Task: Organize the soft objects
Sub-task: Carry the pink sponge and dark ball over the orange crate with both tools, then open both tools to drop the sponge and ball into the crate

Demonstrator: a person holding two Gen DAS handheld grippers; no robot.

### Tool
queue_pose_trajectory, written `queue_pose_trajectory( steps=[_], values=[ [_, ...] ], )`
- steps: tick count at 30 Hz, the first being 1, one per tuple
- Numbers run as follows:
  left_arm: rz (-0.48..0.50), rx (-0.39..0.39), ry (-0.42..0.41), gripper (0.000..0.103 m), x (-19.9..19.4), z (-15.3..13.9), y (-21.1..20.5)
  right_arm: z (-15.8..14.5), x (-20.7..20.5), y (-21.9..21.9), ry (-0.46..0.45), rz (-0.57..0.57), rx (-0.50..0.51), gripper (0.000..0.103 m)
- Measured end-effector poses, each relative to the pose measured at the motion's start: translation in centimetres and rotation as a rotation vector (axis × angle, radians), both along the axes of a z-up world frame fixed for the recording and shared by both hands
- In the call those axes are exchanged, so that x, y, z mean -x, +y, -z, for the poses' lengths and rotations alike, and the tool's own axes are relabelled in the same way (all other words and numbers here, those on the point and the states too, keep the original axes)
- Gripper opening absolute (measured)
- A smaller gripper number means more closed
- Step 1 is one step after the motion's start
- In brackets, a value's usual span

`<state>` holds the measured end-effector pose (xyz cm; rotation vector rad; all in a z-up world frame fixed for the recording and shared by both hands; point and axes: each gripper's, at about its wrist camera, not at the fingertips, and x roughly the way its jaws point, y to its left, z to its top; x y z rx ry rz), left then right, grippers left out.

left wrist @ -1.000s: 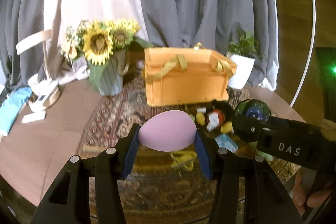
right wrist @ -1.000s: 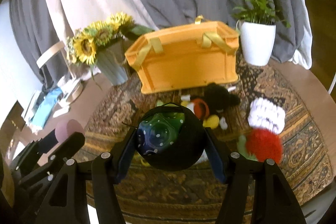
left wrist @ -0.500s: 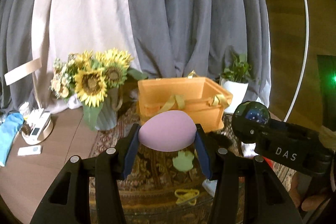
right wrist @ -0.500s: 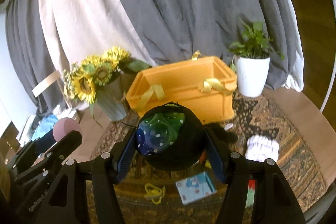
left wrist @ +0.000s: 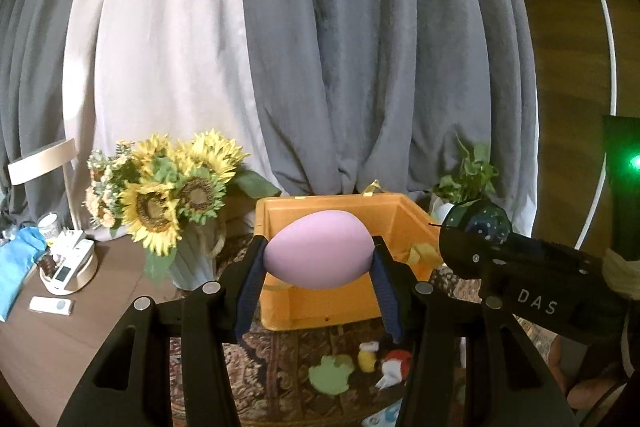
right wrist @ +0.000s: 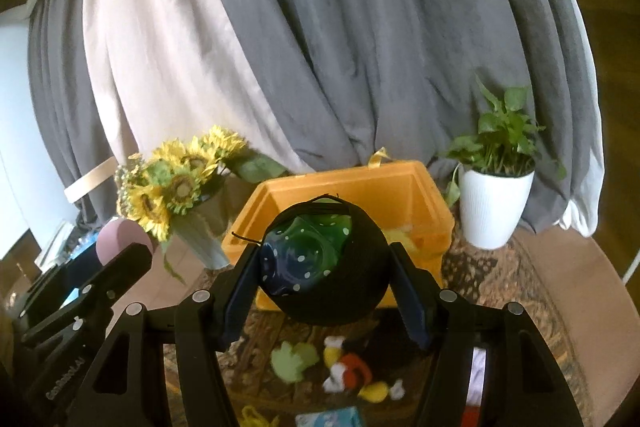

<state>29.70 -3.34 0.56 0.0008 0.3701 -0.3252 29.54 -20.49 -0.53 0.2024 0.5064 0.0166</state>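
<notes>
Gripping a smooth lilac egg-shaped soft toy [left wrist: 319, 249], the left gripper [left wrist: 318, 287] hangs before the orange plastic crate [left wrist: 412, 223]; only the right view shows the right gripper [right wrist: 326, 291] clamping a black-and-green dotted ball [right wrist: 324, 263].

Pink egg [left wrist: 319, 248]: smooth, matt, foam-like skin; dark ball [right wrist: 326, 263] looks like black knit cloth over a glossy dotted green-blue surface. Orange bin [left wrist: 404, 215] smooth matt plastic. Curtains [left wrist: 360, 67] soft matt cloth; rug [right wrist: 516, 291] woven, patterned; plant pot [right wrist: 490, 207] ribbed, glossy white.
</notes>
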Motion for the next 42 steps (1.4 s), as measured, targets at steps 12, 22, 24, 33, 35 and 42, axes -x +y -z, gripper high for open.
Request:
queue_pose_trajectory(
  steps=[12, 22, 24, 33, 35, 42],
  values=[
    [0.009, -0.026, -0.019, 0.05, -5.4, -1.5, -2.6, -0.9, -4.5, -3.0, -0.003, 0.019, -0.03, 0.064],
    [0.027, -0.045, 0.017, 0.05, -10.2, -1.0, -4.1, -1.2, -9.1, -4.0, 0.022, 0.05, -0.014, 0.064],
    [0.029, -0.048, 0.035, 0.05, -11.2, -0.6, -4.4, -1.0, -10.1, -4.1, 0.036, 0.051, -0.009, 0.064],
    [0.047, -0.058, 0.138, 0.05, -16.3, 1.9, -5.7, 1.2, -14.7, -4.9, 0.11, 0.056, -0.008, 0.064],
    [0.052, -0.061, 0.157, 0.05, -17.3, 2.6, -6.1, 1.7, -15.4, -4.9, 0.123, 0.055, -0.004, 0.064],
    [0.066, -0.081, 0.217, 0.051, -19.6, 4.6, -7.1, 4.2, -18.5, -5.5, 0.209, 0.057, 0.0, 0.064]
  ],
)
